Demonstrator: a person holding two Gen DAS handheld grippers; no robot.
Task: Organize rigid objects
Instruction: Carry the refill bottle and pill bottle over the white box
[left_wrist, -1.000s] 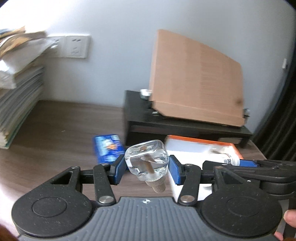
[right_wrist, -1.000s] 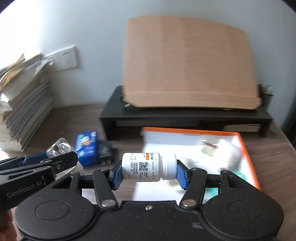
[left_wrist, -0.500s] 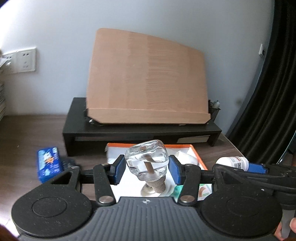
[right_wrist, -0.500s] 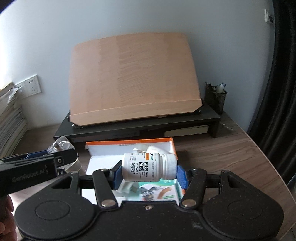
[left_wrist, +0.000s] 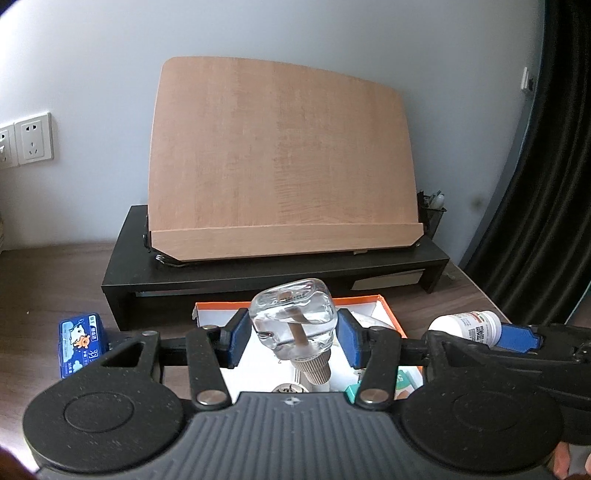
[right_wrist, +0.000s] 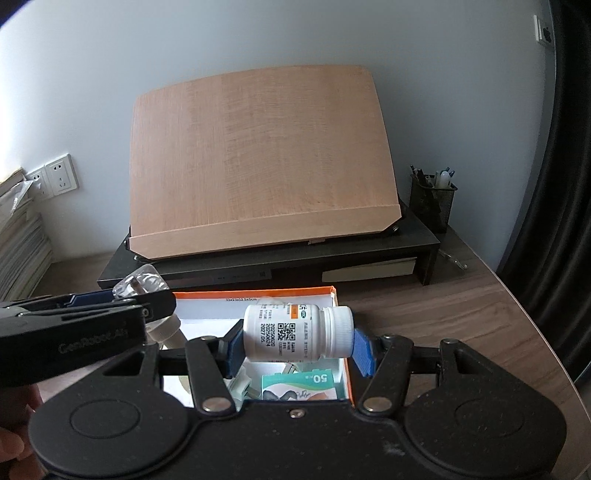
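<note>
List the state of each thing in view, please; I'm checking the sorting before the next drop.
Left gripper: shut on the clear glass bottle, neck tilted downward.
Right gripper: shut on the white plastic pill bottle, lying sideways, cap on.
Orange-rimmed white box: open, items inside.
Blue card pack: lying flat on the desk.
Tan wooden board: propped tilted on the black riser.
</note>
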